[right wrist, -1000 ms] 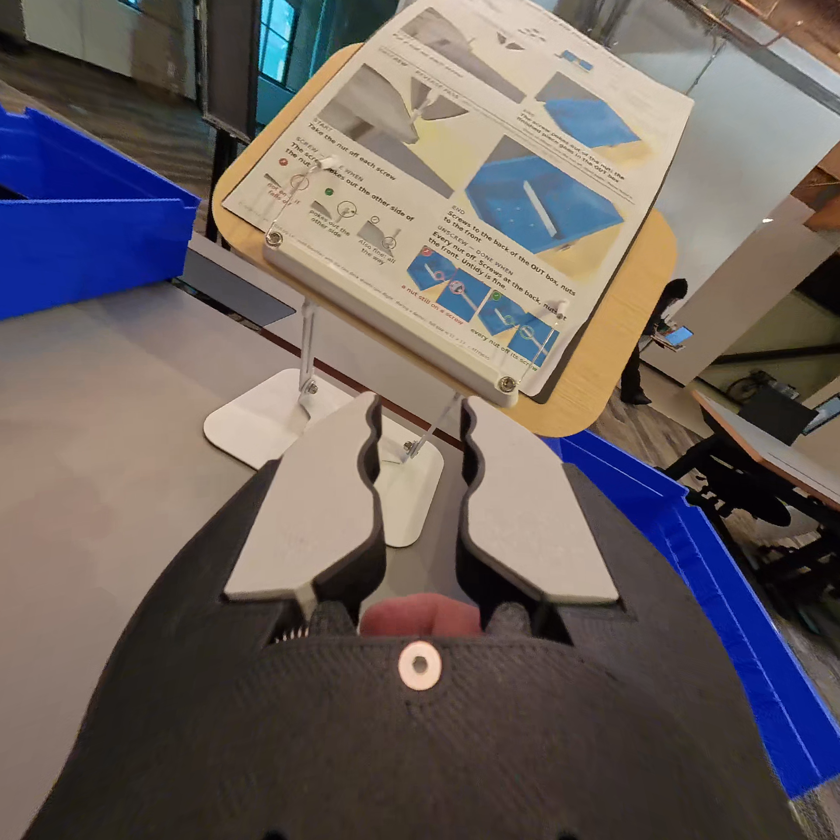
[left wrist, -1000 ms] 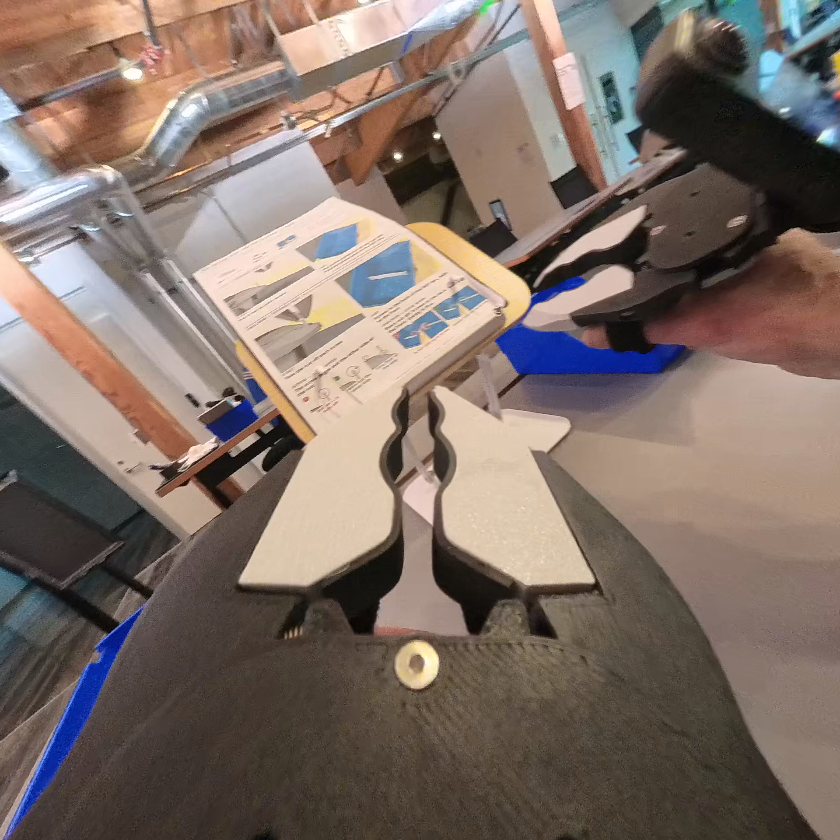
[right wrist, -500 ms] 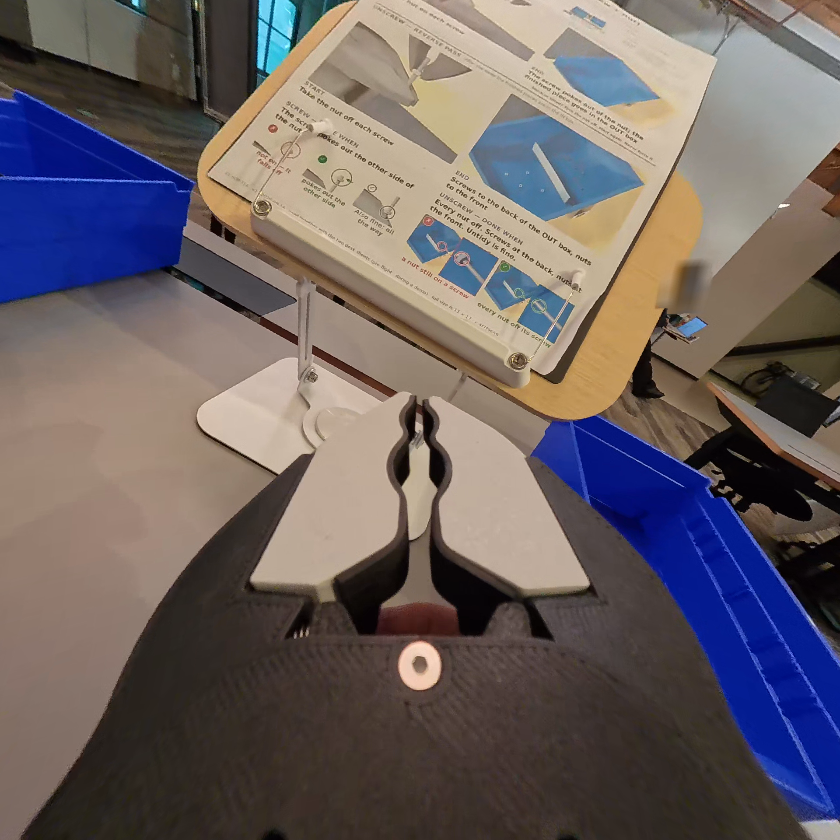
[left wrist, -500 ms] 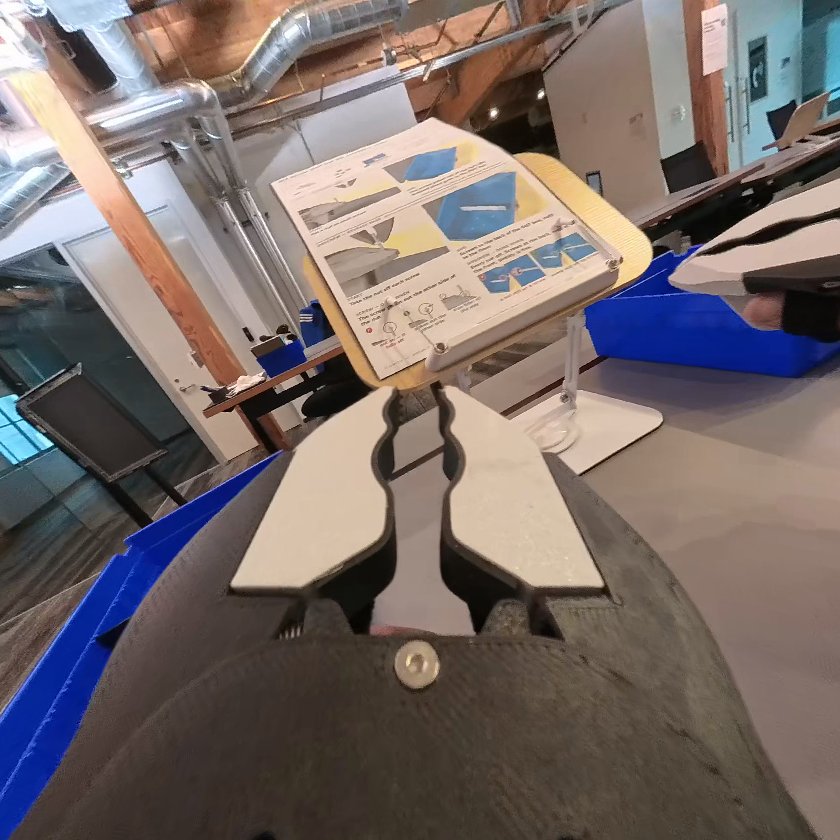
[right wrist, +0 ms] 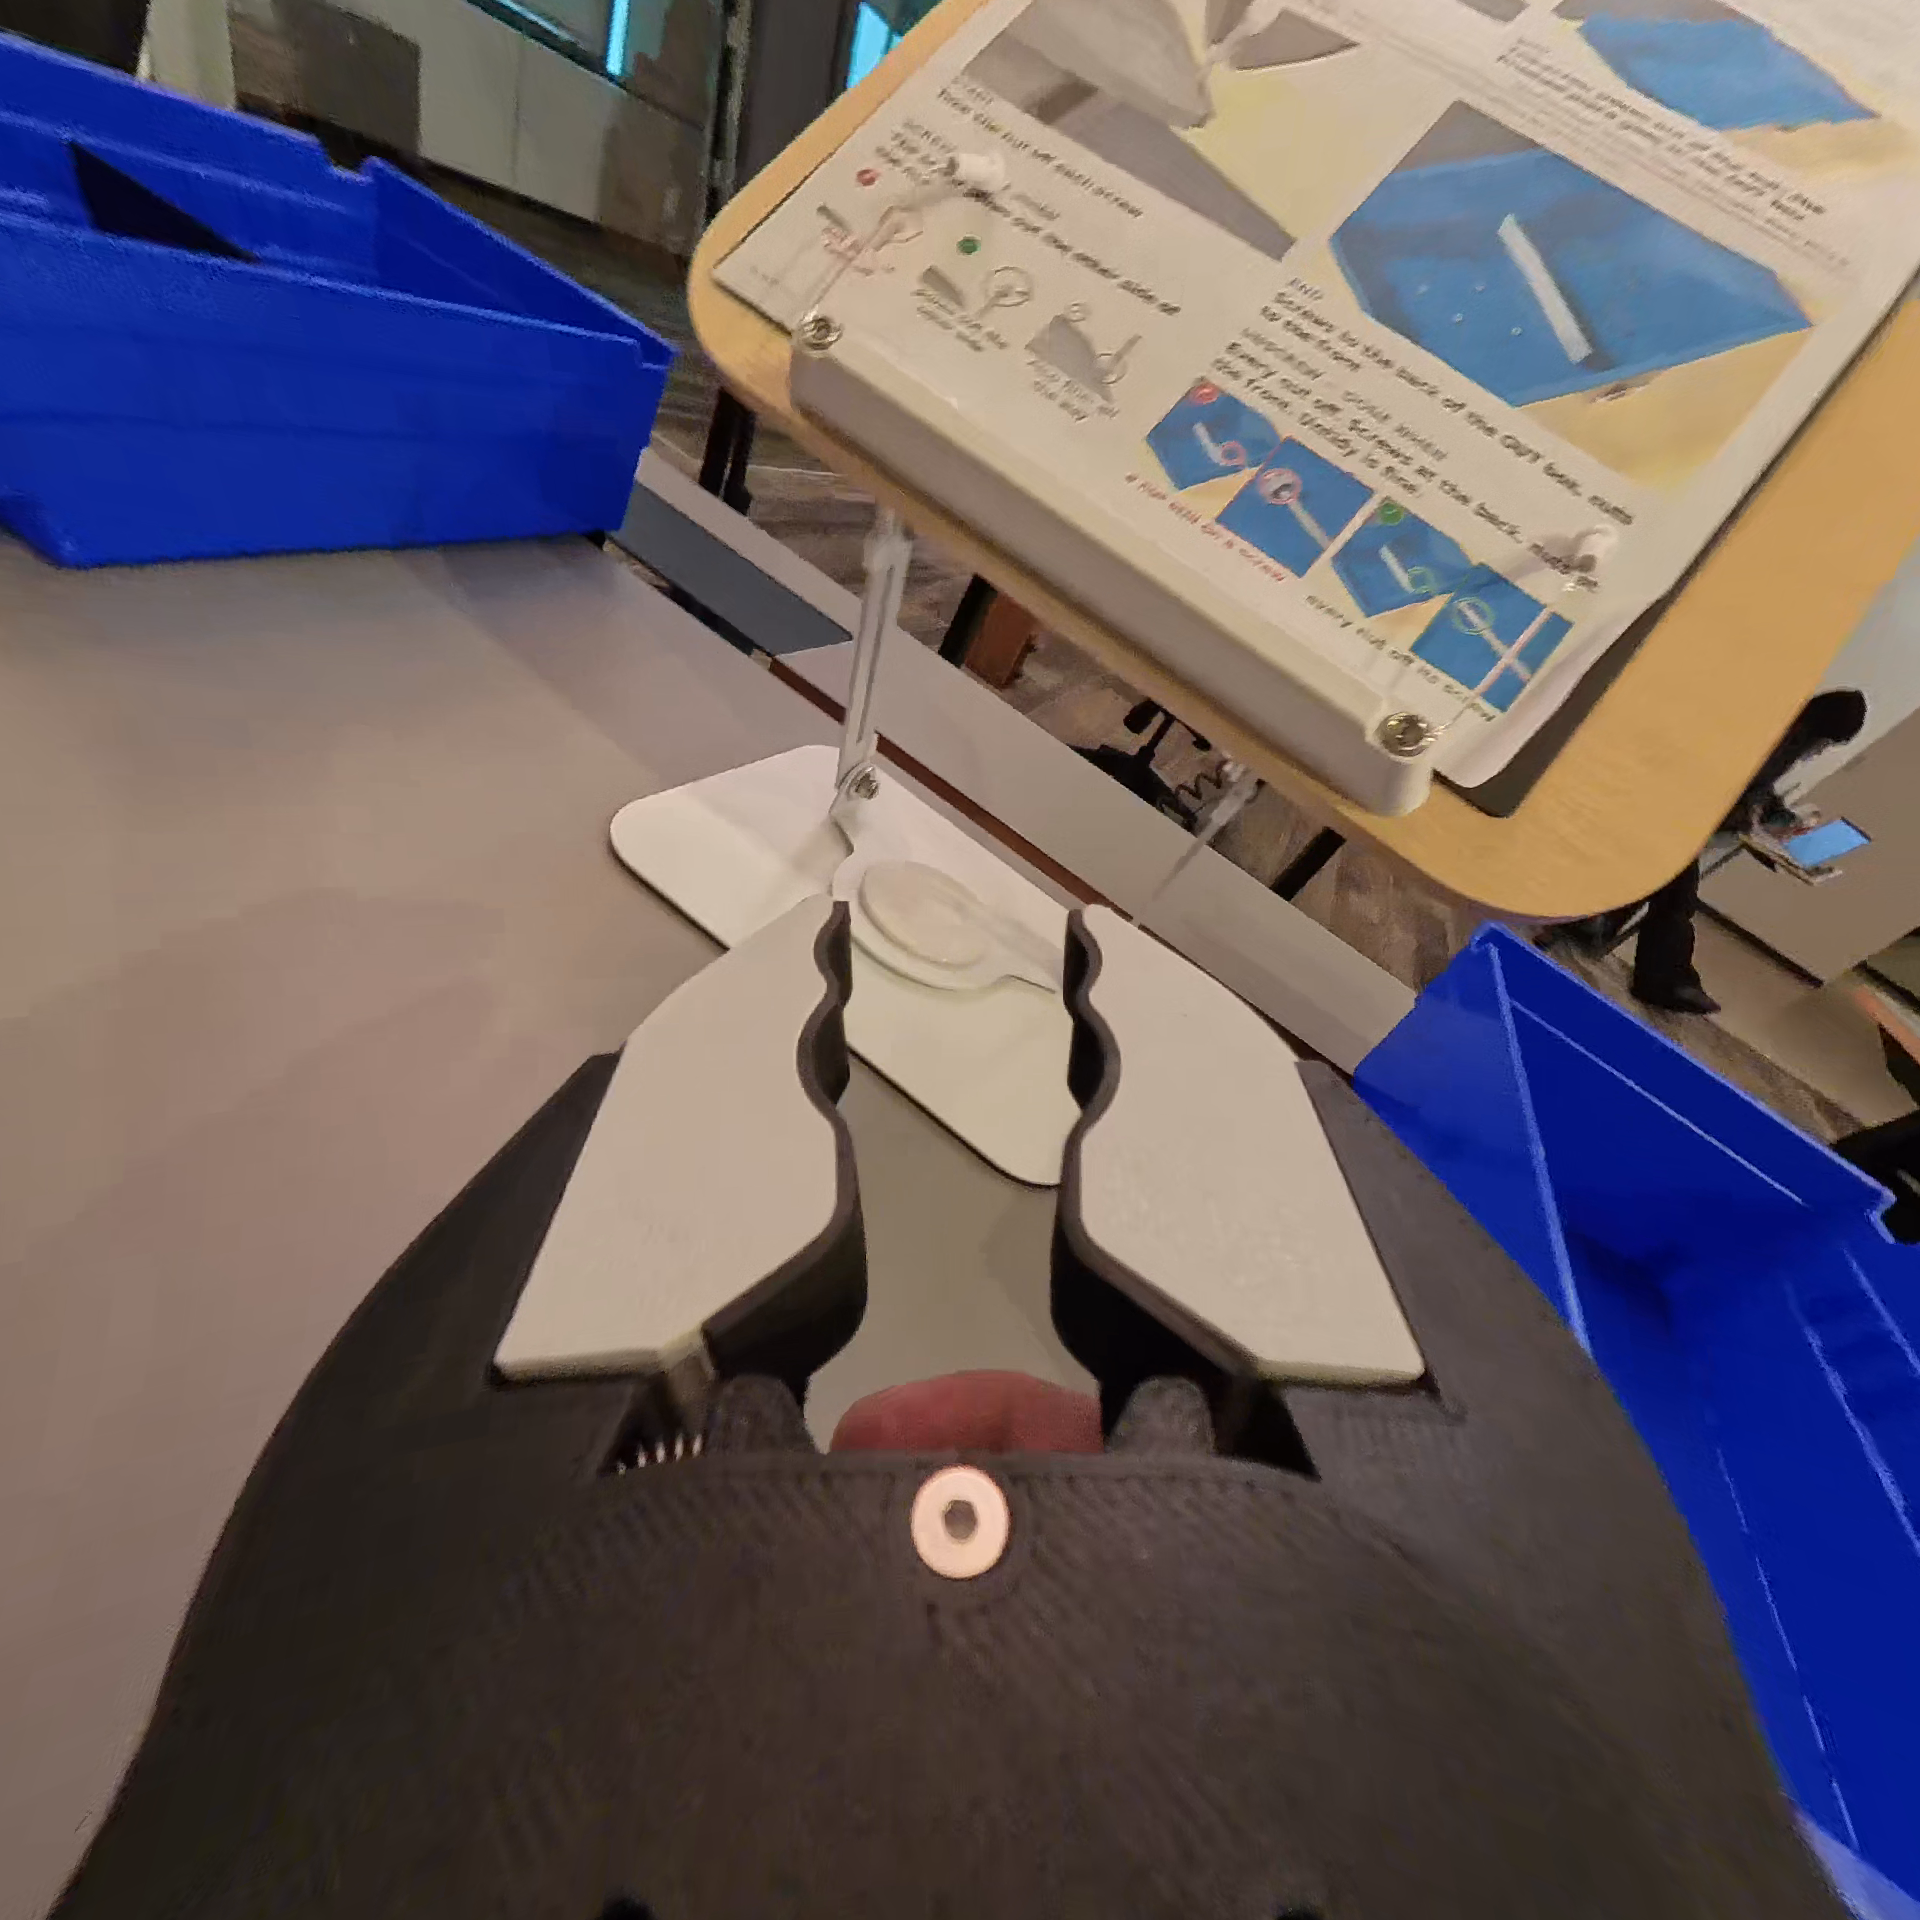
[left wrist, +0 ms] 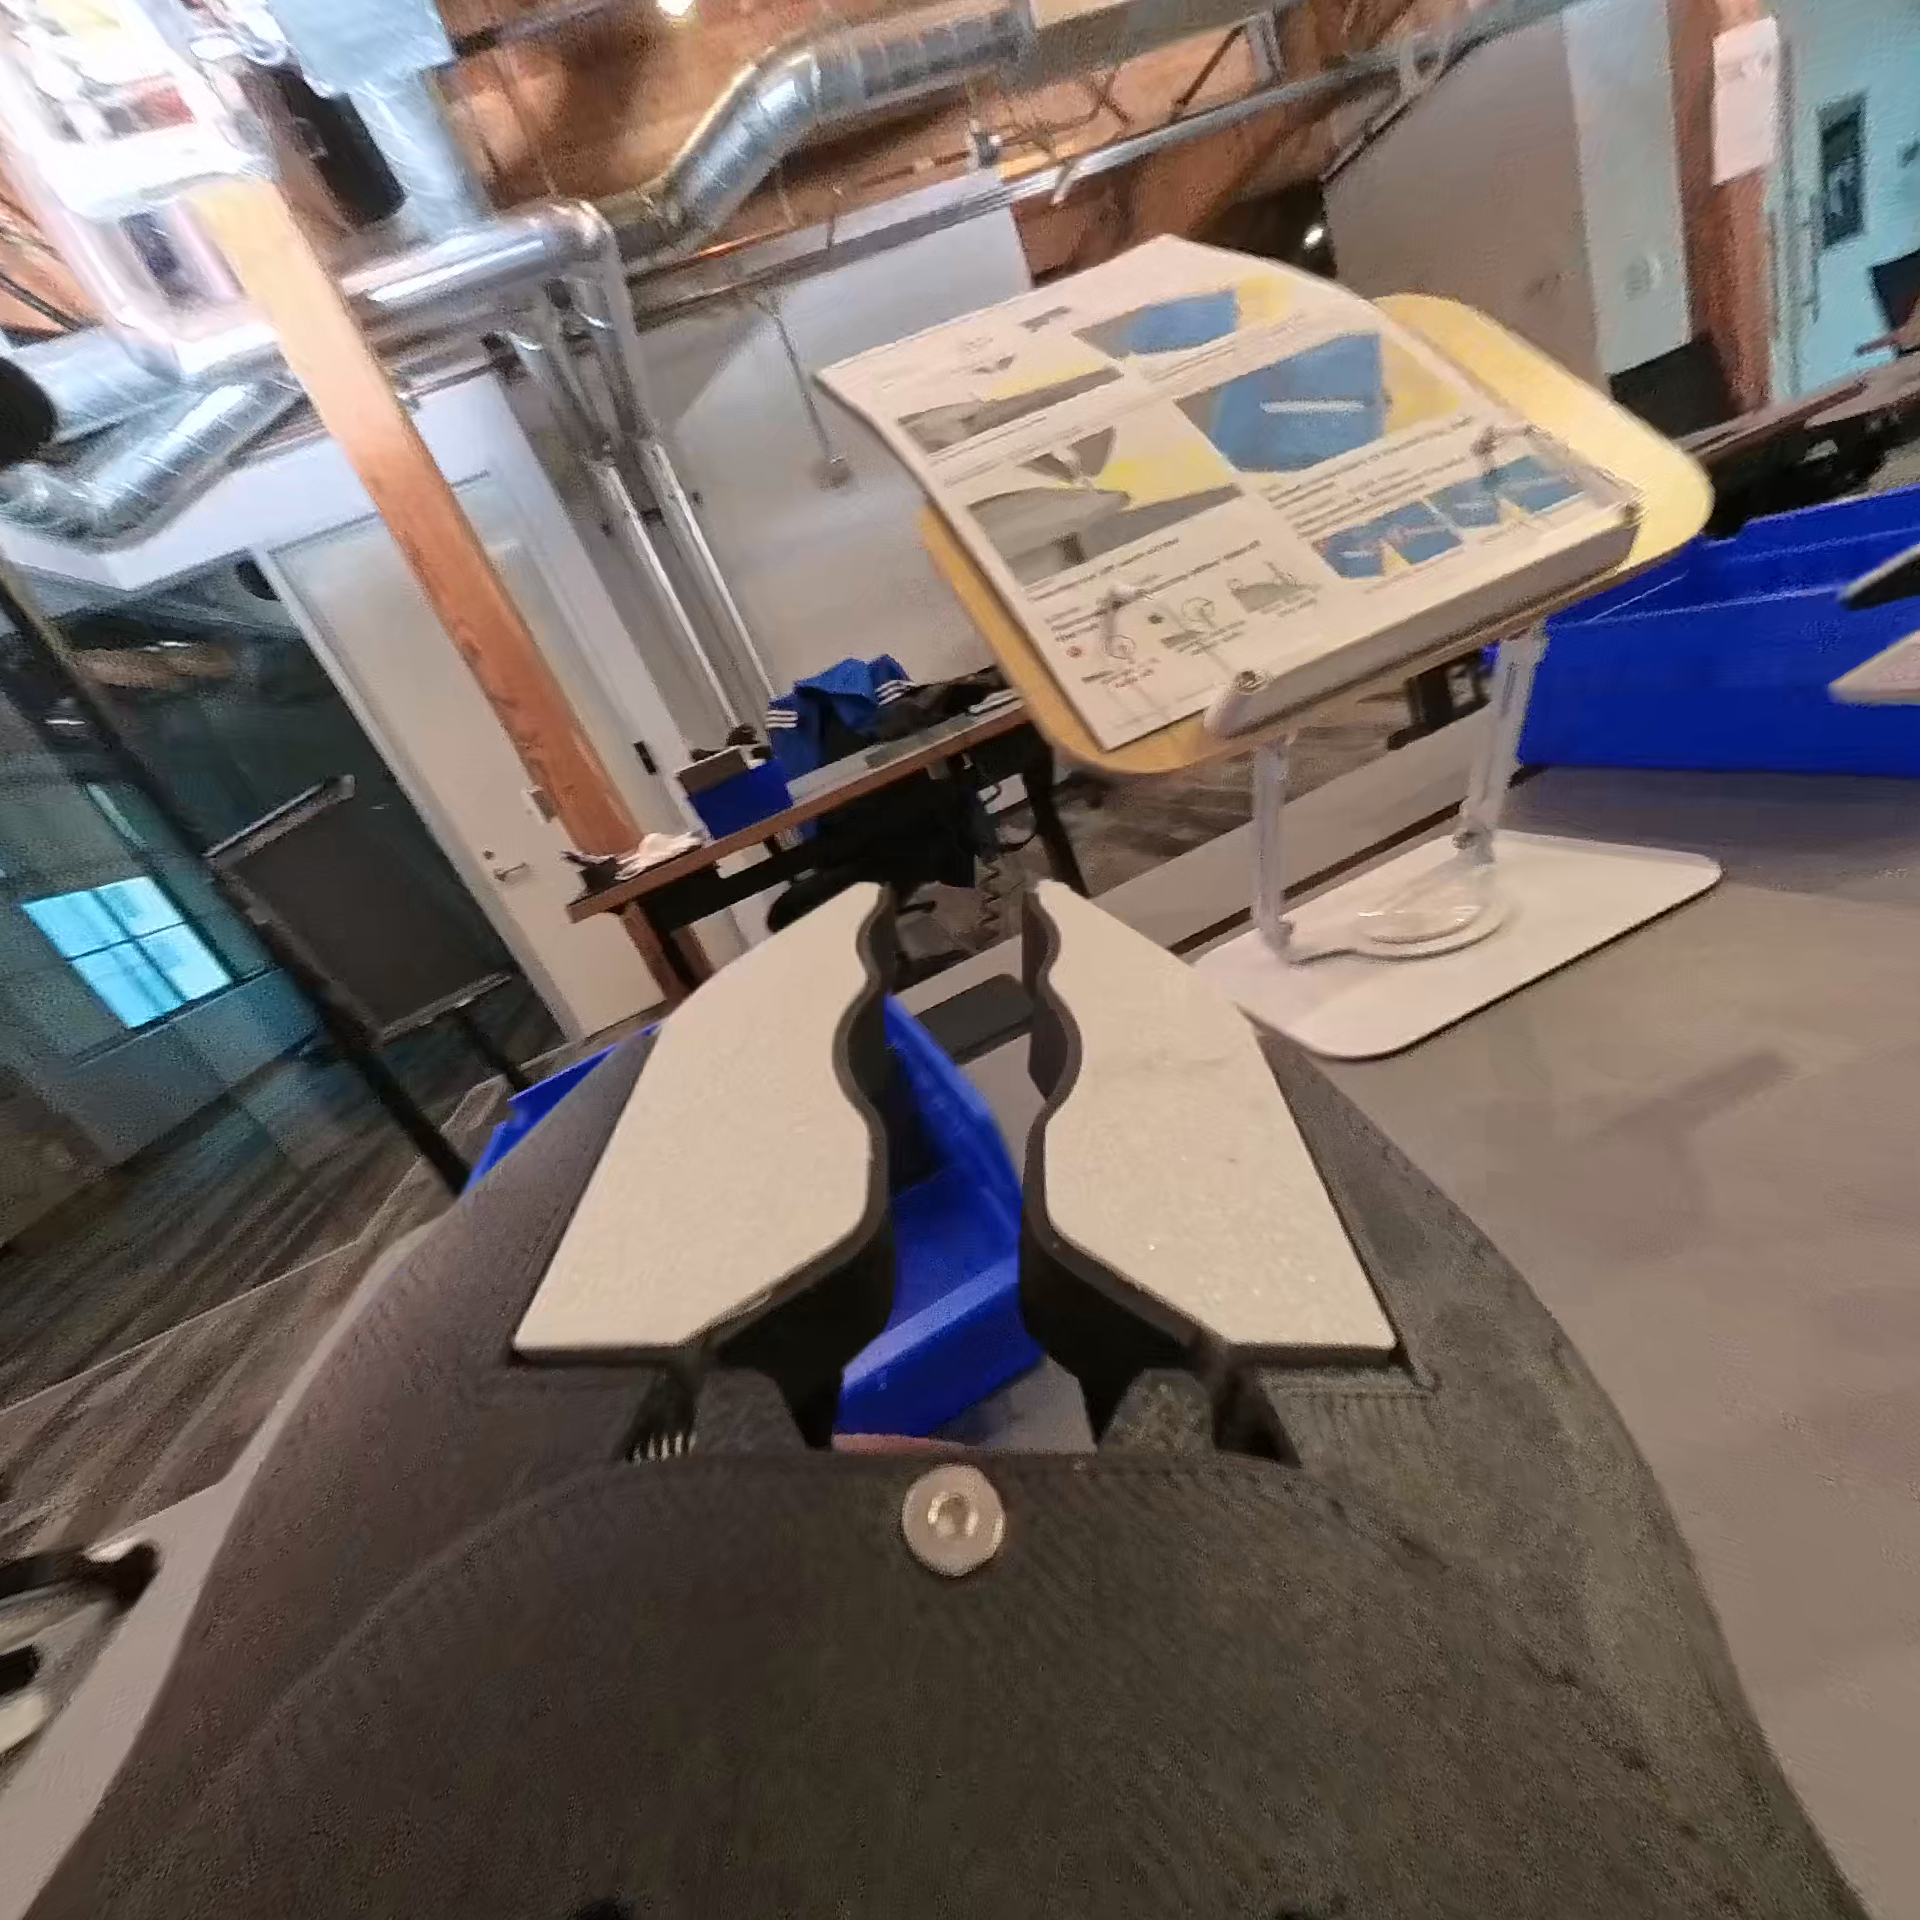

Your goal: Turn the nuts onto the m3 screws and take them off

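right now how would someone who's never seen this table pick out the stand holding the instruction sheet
Find the grey table flanked by blue bins. At its far edge, between them, sits a flat white base plate with thin struts. These carry a tilted, rounded wooden board with the instruction sheet, the only raised, pale thing there.

Bright, even indoor light; motion blur softens the instruction sheet (left wrist: 1226,488) and everything around it, and wide-angle distortion bends the edges.

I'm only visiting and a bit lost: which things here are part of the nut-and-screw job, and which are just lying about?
For the job:
left gripper, open
right gripper, open
blue bins
instruction sheet on its stand

Just about:
far desk
ceiling ducts

No nuts or screws visible.
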{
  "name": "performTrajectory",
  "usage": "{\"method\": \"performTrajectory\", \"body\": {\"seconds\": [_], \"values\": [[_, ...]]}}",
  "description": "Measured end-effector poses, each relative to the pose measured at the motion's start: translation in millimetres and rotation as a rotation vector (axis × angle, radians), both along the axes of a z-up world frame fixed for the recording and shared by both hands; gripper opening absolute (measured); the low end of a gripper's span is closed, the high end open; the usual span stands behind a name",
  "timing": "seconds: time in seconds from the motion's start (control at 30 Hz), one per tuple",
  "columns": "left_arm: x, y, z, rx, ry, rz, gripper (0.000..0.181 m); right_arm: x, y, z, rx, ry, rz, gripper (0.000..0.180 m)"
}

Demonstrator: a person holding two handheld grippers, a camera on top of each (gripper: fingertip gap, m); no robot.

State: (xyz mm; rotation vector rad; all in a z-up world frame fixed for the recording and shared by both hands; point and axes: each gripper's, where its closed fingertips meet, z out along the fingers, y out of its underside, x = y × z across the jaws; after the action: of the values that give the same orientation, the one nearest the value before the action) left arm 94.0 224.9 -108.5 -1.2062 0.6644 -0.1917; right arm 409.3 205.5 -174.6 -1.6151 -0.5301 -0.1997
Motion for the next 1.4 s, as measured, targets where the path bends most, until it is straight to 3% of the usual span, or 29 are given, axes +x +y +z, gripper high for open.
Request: {"method": "performTrajectory", "body": {"seconds": [0.2, 0.3, 0.47, 0.63, 0.87, 1.0, 1.1, 1.2, 1.3, 1.4], "values": [[-53.9, 24.0, -28.7, -0.08, 0.094, 0.116, 0.038, -21.8, -4.2, -14.7, -0.007, -0.041, 0.102, 0.039], [-72.7, 38.5, -39.4, -0.123, 0.138, 0.157, 0.037, -35.8, -2.0, -23.1, -0.032, -0.029, 0.15, 0.039], [-75.1, 62.0, -45.5, -0.157, 0.155, 0.142, 0.03, -58.8, 4.2, -32.0, -0.049, -0.035, 0.224, 0.039], [-59.3, 83.9, -45.9, -0.138, 0.196, 0.115, 0.0, -79.0, 8.5, -36.2, -0.041, -0.04, 0.287, 0.035], [-66.2, 109.5, -25.9, -0.144, 0.17, 0.107, 0.001, -93.5, 16.0, -38.3, -0.049, -0.041, 0.347, 0.021], [-77.2, 123.0, -6.5, -0.153, 0.109, 0.084, 0.01, -97.0, 18.2, -42.6, -0.064, -0.025, 0.375, 0.02], [-83.7, 139.3, 0.1, -0.202, 0.113, 0.093, 0.037, -99.7, 16.5, -49.4, -0.085, -0.032, 0.397, 0.019], [-80.1, 156.2, -2.0, -0.247, 0.226, 0.104, 0.042, -102.4, 14.6, -52.9, -0.1, -0.021, 0.42, 0.018], [-59.6, 173.0, -8.5, -0.297, 0.416, 0.037, 0.025, -104.6, 14.5, -56.1, -0.116, -0.018, 0.438, 0.018], [-39.8, 200.2, -13.0, -0.334, 0.563, -0.028, 0.021, -106.3, 13.3, -56.5, -0.113, -0.026, 0.448, 0.018]]}}
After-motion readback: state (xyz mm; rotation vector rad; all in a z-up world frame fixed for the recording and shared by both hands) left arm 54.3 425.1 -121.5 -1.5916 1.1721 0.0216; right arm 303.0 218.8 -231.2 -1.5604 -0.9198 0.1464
